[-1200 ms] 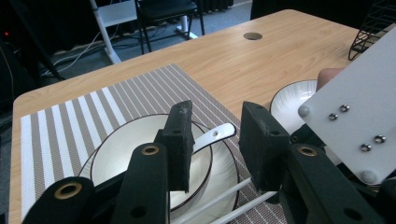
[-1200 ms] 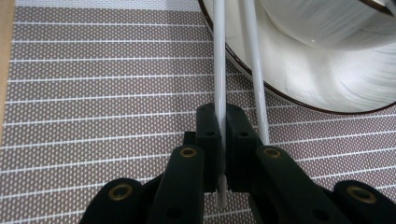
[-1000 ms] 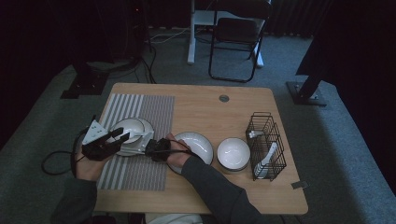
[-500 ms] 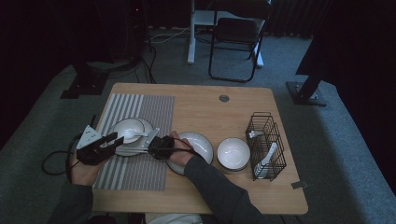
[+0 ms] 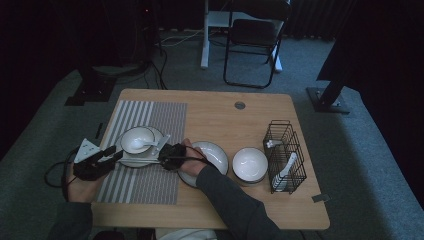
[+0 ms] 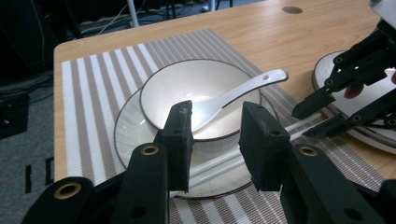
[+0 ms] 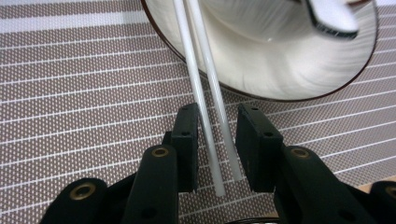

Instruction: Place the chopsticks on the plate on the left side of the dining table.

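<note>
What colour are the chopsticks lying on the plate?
White; the chopsticks show best in the right gripper view.

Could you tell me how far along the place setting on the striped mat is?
Done: bowl with spoon sits on the plate. In hand: the right gripper, jaws just opening, is releasing the white chopsticks laid across the plate's rim. Left: the second plate and bowl remain beside the mat.

Spoon in bowl on plate atop placemat; chopsticks across plate's rim onto mat; second plate, another bowl, wire rack rightward.
</note>
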A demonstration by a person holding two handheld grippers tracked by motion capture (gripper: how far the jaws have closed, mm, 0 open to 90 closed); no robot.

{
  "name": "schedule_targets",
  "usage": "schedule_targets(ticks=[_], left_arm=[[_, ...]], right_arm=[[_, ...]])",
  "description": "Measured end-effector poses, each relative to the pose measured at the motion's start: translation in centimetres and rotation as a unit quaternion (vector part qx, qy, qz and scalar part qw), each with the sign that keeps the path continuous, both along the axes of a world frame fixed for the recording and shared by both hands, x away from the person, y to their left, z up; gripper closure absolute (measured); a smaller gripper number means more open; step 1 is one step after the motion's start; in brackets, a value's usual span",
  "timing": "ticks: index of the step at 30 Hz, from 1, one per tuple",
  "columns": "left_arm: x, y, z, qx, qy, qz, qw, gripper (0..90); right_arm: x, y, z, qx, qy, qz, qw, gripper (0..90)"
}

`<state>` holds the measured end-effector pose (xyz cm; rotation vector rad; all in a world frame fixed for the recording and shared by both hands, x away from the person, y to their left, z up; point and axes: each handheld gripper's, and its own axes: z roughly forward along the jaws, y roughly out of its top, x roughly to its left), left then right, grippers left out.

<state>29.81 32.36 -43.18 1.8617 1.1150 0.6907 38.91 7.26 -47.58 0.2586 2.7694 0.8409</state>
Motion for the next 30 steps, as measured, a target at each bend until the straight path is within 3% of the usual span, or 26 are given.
schedule_targets(ticks=[8, 17, 25, 30], left_arm=[[0.0, 1.0, 0.2, 0.009, 0.003, 0.012, 0.9999, 64.9], [0.3, 1.0, 0.0, 0.009, 0.005, 0.014, 0.9999, 64.9], [0.5, 1.5, -0.5, 0.011, 0.01, 0.026, 0.9996, 64.1], [0.8, 2.1, -1.1, 0.019, 0.012, 0.043, 0.9988, 63.6]], right_arm=[[0.1, 0.1, -0.3, -0.001, 0.011, -0.005, 0.9999, 75.4], [0.0, 0.5, -0.3, 0.002, 0.011, -0.004, 0.9999, 76.4], [-0.3, -0.4, 0.4, 0.01, 0.006, -0.006, 0.9999, 64.7], [-0.4, -1.8, 1.5, 0.024, -0.001, -0.016, 0.9996, 63.6]])
